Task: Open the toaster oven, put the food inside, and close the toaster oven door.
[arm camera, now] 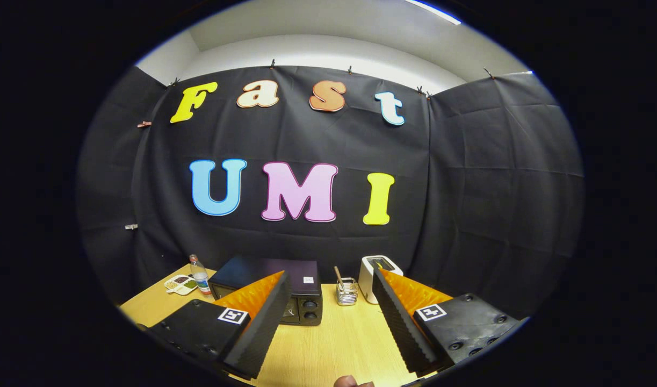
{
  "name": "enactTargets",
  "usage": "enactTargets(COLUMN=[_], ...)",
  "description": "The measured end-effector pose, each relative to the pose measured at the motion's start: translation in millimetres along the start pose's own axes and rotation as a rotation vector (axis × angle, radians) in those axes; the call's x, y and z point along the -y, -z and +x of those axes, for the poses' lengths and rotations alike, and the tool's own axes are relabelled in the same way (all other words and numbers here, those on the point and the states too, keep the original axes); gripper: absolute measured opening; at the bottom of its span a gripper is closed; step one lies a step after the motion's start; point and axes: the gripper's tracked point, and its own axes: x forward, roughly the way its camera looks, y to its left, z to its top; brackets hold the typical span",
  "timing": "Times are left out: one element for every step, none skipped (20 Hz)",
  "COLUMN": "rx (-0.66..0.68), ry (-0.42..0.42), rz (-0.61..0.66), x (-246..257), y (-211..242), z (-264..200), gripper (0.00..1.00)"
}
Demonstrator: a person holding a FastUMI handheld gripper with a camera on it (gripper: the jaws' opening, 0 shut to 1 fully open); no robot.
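The gripper (332,285) hangs above a pale wooden table (328,344), its fingers spread wide with nothing between them. Beyond the left finger sits the toaster oven (274,279), a dark boxy unit whose long side runs across the view, its knobbed front facing the fingers. Left of it stand a clear bottle (200,275) and a small divided tray (180,284). Beyond the gap is a wire holder (347,293); behind the right finger, a white toaster (374,271).

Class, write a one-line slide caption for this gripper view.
Open gripper held above the table, toaster oven beyond its fingers.
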Motion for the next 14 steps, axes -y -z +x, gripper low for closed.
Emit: enactTargets(rx=[-0.001, 0.001, 0.002, 0.003, 0.003, 0.003, 0.005, 0.010, 0.013, 0.015, 0.014, 0.014, 0.015, 0.019], ry=[-0.001, 0.000, 0.001, 0.001, 0.001, 0.001, 0.001, 0.001, 0.000, 0.000, 0.001, 0.001, 0.002, 0.004], rz=[-0.002, -0.004, -0.005, -0.004, -0.003, -0.003, -0.003, -0.003, -0.006, -0.008, -0.011, -0.011, -0.011, -0.013], x=[3.0, 3.0, 3.4, 2.7, 1.9, 2.4, 2.4, 1.8, 1.9, 1.4, 0.8, -0.4, -1.1, -1.0], y=[8.6, 8.2, 8.7, 8.4, 8.1, 7.9, 8.2, 6.9, 5.9, 5.8, 6.5, 7.0, 6.8, 5.4], z=[-1.5, -1.0, -3.1, -4.0, -4.0, -4.5, -4.8, -5.5, -6.4, -6.6, -6.7, -6.1, -4.8, -5.5], gripper=[0.97, 0.97, 0.98, 0.98, 0.98, 0.98, 0.98, 0.98, 0.98, 0.97, 0.97, 0.97, 0.97, 0.98])
